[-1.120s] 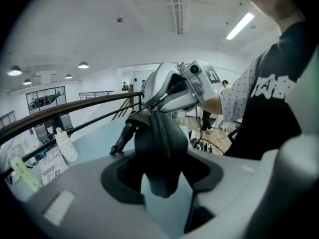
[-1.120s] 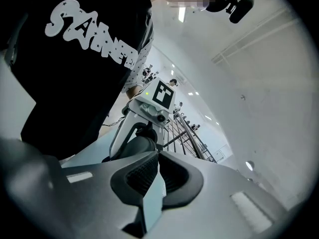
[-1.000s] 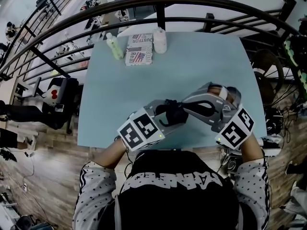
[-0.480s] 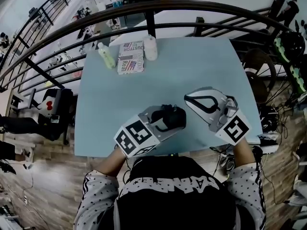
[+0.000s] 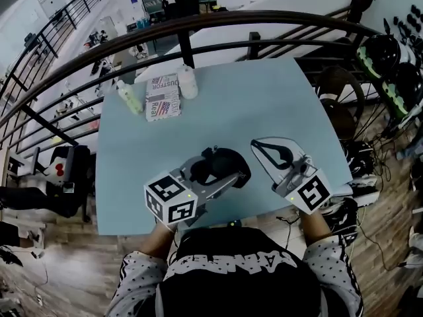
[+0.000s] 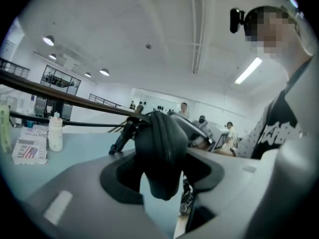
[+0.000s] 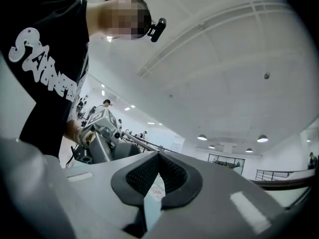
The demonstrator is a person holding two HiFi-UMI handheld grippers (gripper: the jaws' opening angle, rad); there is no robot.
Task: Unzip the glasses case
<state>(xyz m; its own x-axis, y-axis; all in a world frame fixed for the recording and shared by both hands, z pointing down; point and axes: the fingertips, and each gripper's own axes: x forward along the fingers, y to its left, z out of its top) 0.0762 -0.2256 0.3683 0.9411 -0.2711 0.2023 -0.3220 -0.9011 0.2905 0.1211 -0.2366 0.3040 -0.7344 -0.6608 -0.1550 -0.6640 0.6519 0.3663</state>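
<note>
Over the near half of the table [image 5: 277, 104], left of its middle, my left gripper [image 5: 220, 168] was clamped on the black glasses case [image 5: 225, 162], holding it seemingly clear of the tabletop. In the left gripper view the case stood upright between the pads. Its two halves looked closed along the seam, and a small metal zip pull [image 6: 187, 202] hung beneath it. Further right, also over the table's near half, my right gripper [image 5: 255, 144] had its jaws pressed together on nothing, apart from the case. I could not tell how far the zip had run. I judged the case was not yet opened, so the pull likely needed taking up.
</note>
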